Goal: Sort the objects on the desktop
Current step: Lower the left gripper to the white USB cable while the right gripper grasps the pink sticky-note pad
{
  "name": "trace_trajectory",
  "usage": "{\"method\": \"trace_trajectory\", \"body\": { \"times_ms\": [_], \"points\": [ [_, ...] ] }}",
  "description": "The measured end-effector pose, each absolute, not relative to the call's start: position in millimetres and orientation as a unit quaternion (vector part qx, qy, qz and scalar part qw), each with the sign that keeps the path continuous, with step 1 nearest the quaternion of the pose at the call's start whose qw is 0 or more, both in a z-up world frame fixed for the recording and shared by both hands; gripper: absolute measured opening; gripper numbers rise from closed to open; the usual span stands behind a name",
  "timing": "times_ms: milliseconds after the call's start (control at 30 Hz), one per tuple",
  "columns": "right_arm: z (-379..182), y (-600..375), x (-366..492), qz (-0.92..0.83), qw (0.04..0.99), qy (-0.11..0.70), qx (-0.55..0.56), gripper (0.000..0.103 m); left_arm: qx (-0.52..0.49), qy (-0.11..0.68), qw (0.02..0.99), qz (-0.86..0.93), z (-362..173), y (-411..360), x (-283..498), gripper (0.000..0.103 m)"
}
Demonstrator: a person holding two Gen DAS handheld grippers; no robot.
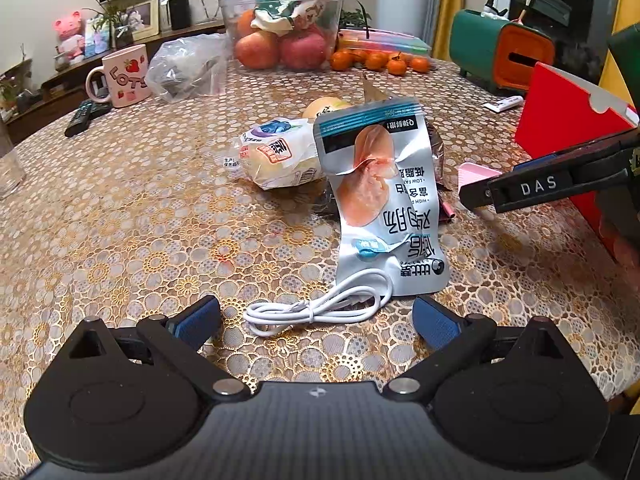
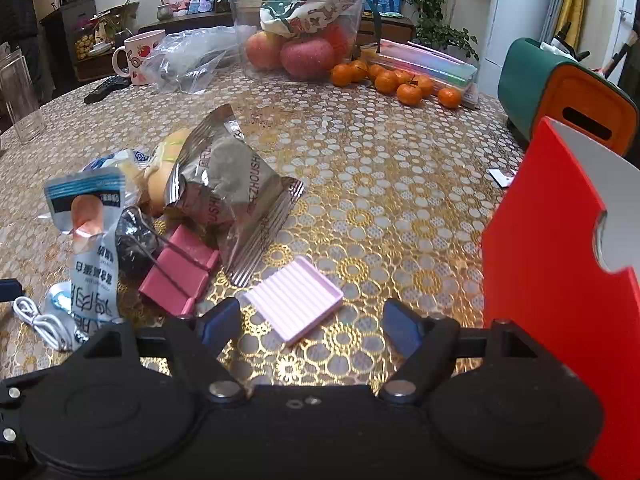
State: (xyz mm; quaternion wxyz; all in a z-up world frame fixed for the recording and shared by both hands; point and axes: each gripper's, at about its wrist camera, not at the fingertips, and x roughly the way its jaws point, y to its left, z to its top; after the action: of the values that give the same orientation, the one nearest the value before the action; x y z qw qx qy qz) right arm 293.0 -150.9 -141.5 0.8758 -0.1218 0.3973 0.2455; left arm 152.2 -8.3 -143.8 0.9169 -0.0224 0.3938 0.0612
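My left gripper [image 1: 316,322] is open, low over the table, with a coiled white cable [image 1: 316,306] between its fingers. A silver-blue chicken snack pouch [image 1: 380,196] lies just beyond the cable. Behind it are a wrapped bread [image 1: 276,156] and a round bun [image 1: 324,108]. My right gripper [image 2: 312,326] is open, with a small pink ridged tray [image 2: 294,298] just ahead of its fingers. It also shows side-on in the left wrist view [image 1: 476,196]. A pink binder clip [image 2: 178,276] and a silver snack bag [image 2: 232,196] lie to its left.
A red open box [image 2: 552,280] stands at the right. At the back are a clear bin of apples [image 2: 304,52], tangerines [image 2: 400,80], a pink mug [image 1: 124,76], a plastic bag [image 1: 188,68], a remote [image 1: 86,114], and a green-orange tissue box [image 2: 560,92]. A glass jar [image 2: 20,96] is far left.
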Motion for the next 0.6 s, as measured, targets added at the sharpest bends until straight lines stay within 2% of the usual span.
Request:
{"method": "trace_trajectory", "body": {
  "times_ms": [167,333,433,600],
  "points": [
    [-142.4,-148.2,296.9,0.256,0.876,0.391,-0.116,0.076,-0.024,0.391,0.917,0.067,-144.9,-9.2,152.6,0.103],
    [-141.4,-145.7,296.4,0.268,0.874,0.387,-0.118,0.065,-0.022,0.389,0.919,0.063,-144.7,-9.4,152.1,0.102],
    [-140.2,-143.2,293.6,0.273,0.873,0.386,-0.121,0.056,-0.021,0.384,0.921,0.061,-143.0,-9.5,150.0,0.093],
    [-139.3,-141.0,291.8,0.263,0.875,0.388,-0.122,0.056,-0.019,0.379,0.924,0.056,-140.0,-8.0,148.1,0.077]
  ]
}}
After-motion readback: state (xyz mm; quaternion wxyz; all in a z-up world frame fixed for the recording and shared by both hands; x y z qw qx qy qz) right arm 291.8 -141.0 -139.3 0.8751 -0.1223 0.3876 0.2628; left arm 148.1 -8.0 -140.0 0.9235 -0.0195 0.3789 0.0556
